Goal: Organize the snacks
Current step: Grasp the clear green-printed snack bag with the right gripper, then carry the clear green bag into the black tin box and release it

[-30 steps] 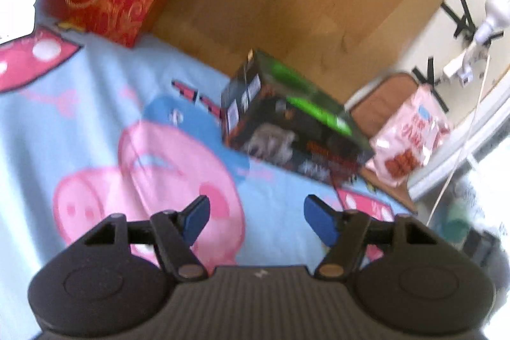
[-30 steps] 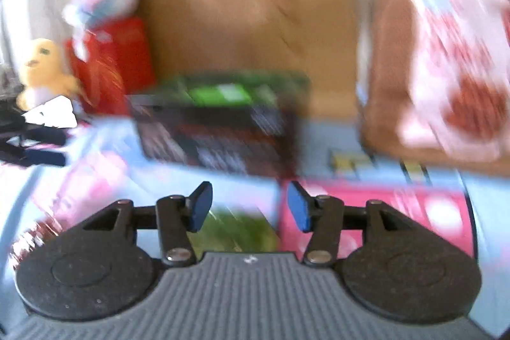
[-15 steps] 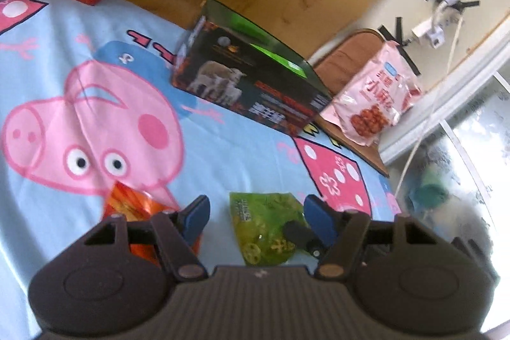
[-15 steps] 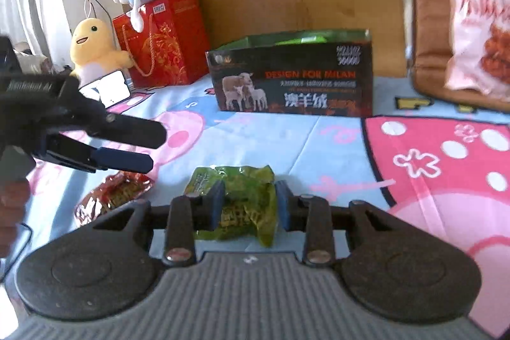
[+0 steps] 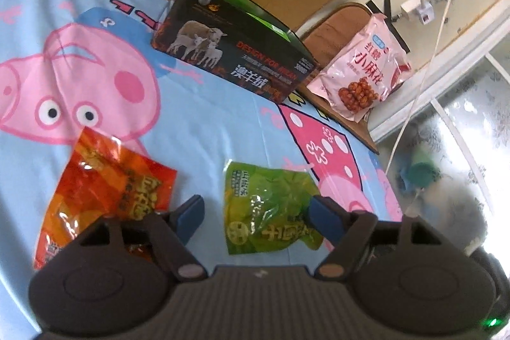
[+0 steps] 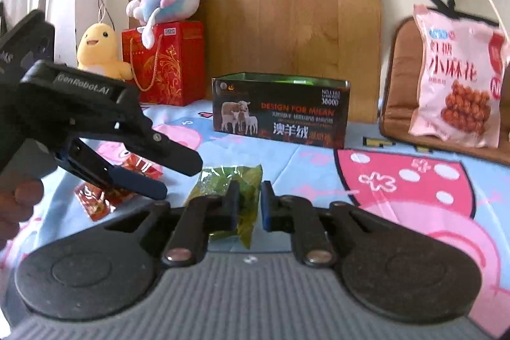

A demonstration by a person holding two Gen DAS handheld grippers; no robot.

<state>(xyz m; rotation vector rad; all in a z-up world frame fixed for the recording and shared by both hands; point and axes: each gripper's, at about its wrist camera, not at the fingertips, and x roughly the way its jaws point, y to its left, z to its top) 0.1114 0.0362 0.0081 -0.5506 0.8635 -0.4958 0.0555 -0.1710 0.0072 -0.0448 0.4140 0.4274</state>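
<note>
- Snack pouch, green [image 6: 234, 180], pinched between the jaws of the right gripper [image 6: 249, 206], which have just been closing narrow onto its near edge; far end lying on the cartoon-print sheet [image 5: 204, 123].
- Same green pouch seen between the jaws of the left gripper [image 5: 255, 215], untouched by either pad; those jaws have just been opening and stand wide.
- Red-orange snack pouch [image 5: 105, 190] flat on the sheet just left of the left jaws, partly under the left finger.
- Left gripper showing in the right wrist view at left, a person's fingers [image 6: 19, 199] behind it.
- Dark open box with sheep print [image 6: 280, 113] farther ahead of both jaws, upright.
- Pink snack bag [image 6: 459, 88] beyond to the right, leaning on a brown cushion [image 6: 398, 85].
- Red gift bag [image 6: 165, 62] beyond to the left, a yellow plush chick [image 6: 98, 50] beside it.
</note>
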